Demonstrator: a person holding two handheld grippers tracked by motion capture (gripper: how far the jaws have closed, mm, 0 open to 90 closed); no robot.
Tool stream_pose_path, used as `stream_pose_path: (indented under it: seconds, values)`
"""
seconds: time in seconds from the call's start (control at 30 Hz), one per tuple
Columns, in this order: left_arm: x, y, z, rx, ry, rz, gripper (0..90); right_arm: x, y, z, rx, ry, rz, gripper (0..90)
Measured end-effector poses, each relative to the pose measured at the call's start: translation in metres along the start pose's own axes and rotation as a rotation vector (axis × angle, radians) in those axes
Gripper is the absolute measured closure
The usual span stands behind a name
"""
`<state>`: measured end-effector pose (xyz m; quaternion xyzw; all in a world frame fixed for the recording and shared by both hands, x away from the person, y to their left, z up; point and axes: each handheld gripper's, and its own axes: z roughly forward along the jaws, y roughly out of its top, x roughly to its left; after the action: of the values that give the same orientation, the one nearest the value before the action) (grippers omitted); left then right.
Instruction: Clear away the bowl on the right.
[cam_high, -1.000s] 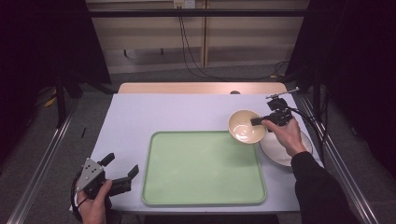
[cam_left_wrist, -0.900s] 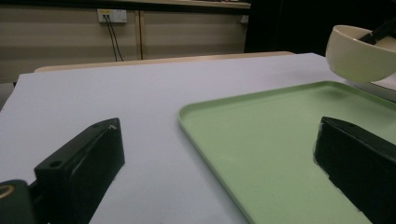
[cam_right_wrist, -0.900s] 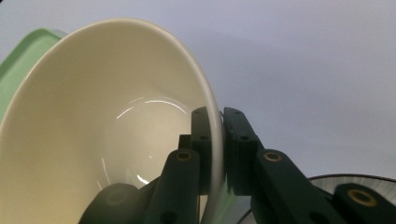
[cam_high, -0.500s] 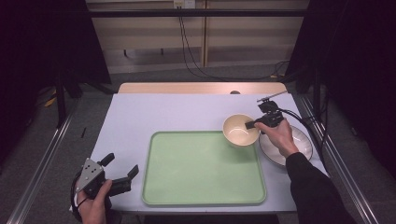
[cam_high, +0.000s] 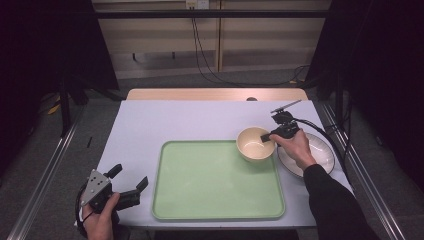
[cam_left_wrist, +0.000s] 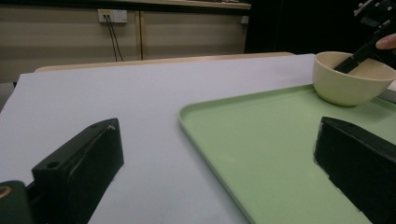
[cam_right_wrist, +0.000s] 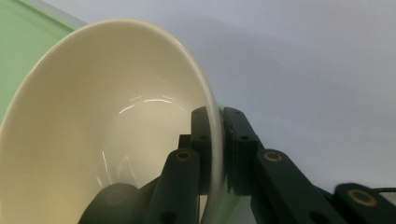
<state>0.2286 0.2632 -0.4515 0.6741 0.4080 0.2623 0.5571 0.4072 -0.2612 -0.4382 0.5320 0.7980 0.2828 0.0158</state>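
Right claw (cam_high: 266, 136) stayed clamped on the cream bowl's (cam_high: 254, 143) rim; bowl came off the plate (cam_high: 320, 152), down to the green tray's (cam_high: 215, 182) far right corner. Placement nearly done. Left claw (cam_high: 131, 181) open, idle.

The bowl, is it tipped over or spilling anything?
No. The cream bowl is upright and empty at the far right corner of the green tray, with the right gripper shut on its rim. Nothing is spilled or broken. Whether it rests on the tray is unclear.
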Motion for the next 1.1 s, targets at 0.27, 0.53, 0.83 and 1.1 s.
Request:
stream_pose_path:
  seconds: [0.27, 0.53, 0.83, 1.1]
  values:
    - [0.0, 0.0, -0.001, 0.001, 0.006, 0.006, 1.5, -0.004, -0.003, 0.004, 0.008, -0.008, 0.021, 84.3]
    - [0.0, 0.0, 0.0, -0.001, 0.001, 0.001, 1.5, -0.006, -0.006, 0.005, 0.001, -0.017, 0.009, 84.0]
    - [-0.001, 0.0, 0.0, 0.003, 0.006, 0.005, 1.5, -0.003, -0.009, 0.005, -0.015, -0.031, 0.007, 83.8]
    - [-0.001, 0.0, 0.0, 0.001, 0.005, 0.005, 1.5, -0.001, -0.011, 0.006, -0.043, -0.037, -0.015, 80.1]
